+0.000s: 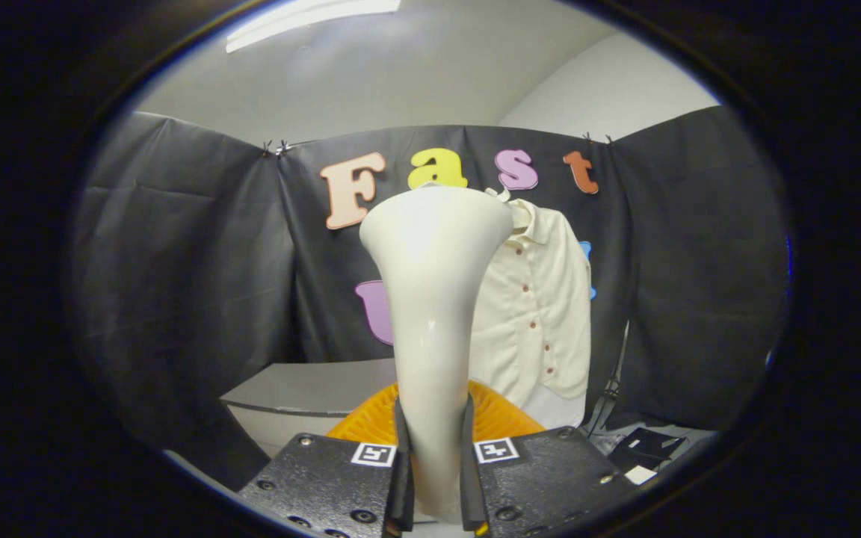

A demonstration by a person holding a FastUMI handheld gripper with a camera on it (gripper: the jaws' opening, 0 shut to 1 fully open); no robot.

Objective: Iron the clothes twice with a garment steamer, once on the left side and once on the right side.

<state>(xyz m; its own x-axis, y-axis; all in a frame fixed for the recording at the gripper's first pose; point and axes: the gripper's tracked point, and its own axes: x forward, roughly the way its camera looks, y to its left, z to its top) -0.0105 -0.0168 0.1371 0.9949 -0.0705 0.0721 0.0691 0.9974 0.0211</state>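
The claw [434, 478] is closed on the steamer [434, 299]: both fingers [400, 486] are pressed against the narrow lower neck, one on each side. The steamer is held upright, and its body widens upward into a broad head. Just behind the neck, an orange ribbed piece [501, 415] is seen – apparently part of the steamer's base, though this cannot be confirmed.

Beyond the steamer, the shirt [539, 314] is hung against the booth's wall, partly hidden behind the head. A button row runs down its front. No contact between head and shirt can be made out; the two appear apart. A grey surface [311, 388] lies below and to the left of the shirt.

Handling is judged as follows. The steamer shell is smooth, glossy and stiff – slip within the fingers is likely, and the wide head may make the load top-heavy. The grip is best kept at the narrow neck. The shirt is light and soft and will yield under pressure, so gentle strokes are advised. Neither pass appears begun.
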